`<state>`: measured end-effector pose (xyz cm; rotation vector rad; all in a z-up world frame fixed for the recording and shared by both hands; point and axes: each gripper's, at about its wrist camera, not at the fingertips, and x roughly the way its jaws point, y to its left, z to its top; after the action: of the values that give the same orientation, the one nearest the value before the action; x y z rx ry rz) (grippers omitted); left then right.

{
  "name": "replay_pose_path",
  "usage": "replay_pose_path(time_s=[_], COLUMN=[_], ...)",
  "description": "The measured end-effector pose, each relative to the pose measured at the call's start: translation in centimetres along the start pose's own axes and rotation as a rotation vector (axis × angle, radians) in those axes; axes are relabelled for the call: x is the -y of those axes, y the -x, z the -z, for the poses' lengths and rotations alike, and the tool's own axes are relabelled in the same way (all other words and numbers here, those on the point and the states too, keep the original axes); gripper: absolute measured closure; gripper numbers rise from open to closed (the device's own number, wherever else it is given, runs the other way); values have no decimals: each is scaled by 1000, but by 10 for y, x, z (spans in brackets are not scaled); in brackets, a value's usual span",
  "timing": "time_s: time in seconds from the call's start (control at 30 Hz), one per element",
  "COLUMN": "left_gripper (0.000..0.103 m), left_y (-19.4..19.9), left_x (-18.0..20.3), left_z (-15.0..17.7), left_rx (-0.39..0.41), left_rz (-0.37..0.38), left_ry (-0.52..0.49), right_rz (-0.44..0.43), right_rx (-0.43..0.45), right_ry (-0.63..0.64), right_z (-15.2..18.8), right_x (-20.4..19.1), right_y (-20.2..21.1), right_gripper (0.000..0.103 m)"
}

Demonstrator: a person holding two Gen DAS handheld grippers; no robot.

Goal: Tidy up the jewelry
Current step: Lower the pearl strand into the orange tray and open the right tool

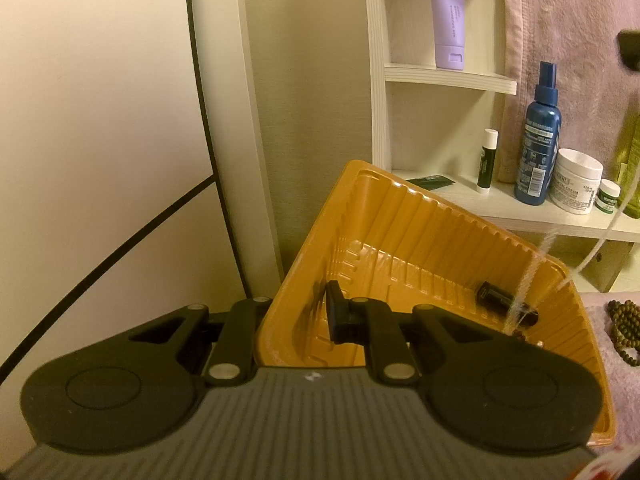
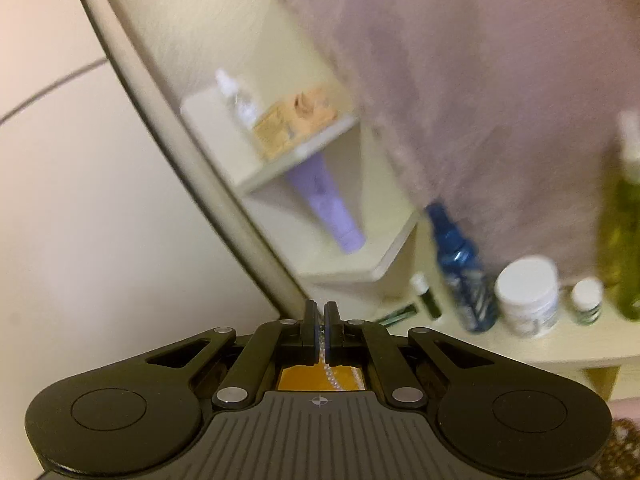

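At the left of the left wrist view we see a smooth cream wall panel [image 1: 100, 120] with a thin dark curved line across it. Beside it, our left gripper [image 1: 298, 312] pinches the near wall of an orange plastic tray [image 1: 420, 216]: one black finger [image 1: 338, 312] stands inside the tray, the other is hidden outside the wall, so the fingers are pressed on the thin plastic. The tray is glossy, with ribbed walls and a ridged floor, and it is tilted. Inside it, toward the right corner, lies a small dark cylinder [image 1: 506, 302]. A pale pearl strand [image 1: 528, 280] hangs down into the same corner; it looks blurred. Just right of the tray, dark wooden beads [image 1: 626, 328] lie on a soft pinkish cloth [image 1: 616, 400].

Behind the tray stands a pale wooden shelf [image 1: 448, 76] with a matte lilac tube [image 1: 448, 16] on it. On the lower board we see a slim lip balm stick [image 1: 487, 160], a blue spray bottle [image 1: 538, 136], a wide white cream jar [image 1: 576, 186] and a small white jar [image 1: 609, 196]. A fuzzy pink towel [image 1: 568, 32] hangs behind them.

From the right wrist view, which is blurred, the fingers of our right gripper [image 2: 320, 320] are pressed together on the pearl strand [image 2: 331, 376], which runs down between them over the orange tray [image 2: 300, 378] below.
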<state>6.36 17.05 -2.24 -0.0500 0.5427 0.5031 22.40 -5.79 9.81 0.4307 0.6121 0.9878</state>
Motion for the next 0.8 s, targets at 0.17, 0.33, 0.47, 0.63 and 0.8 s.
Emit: replay_pose_path(time_s=[0.17,0.33,0.47,0.63,0.8], left_gripper=[89,89,89,89,89], left_y=[0,0,0,0,0], left_x=[0,1,0,0,0], left_z=[0,0,0,0,0], left_rx=[-1,-1,-1,-1,-2], left_rz=[0,0,-1,0,-1], left_ry=[3,2,2,1,3], right_rz=[25,76,99,124,130], right_rx=[-120,-227,-304,-301,-288], right_ry=[18,46,62,98,89], right_z=[29,61,81,95,98], right_x=[3,12,17,15,13], right_y=[-37,-59,-69,-66,-58], right_gripper=[101,101,96,46,46])
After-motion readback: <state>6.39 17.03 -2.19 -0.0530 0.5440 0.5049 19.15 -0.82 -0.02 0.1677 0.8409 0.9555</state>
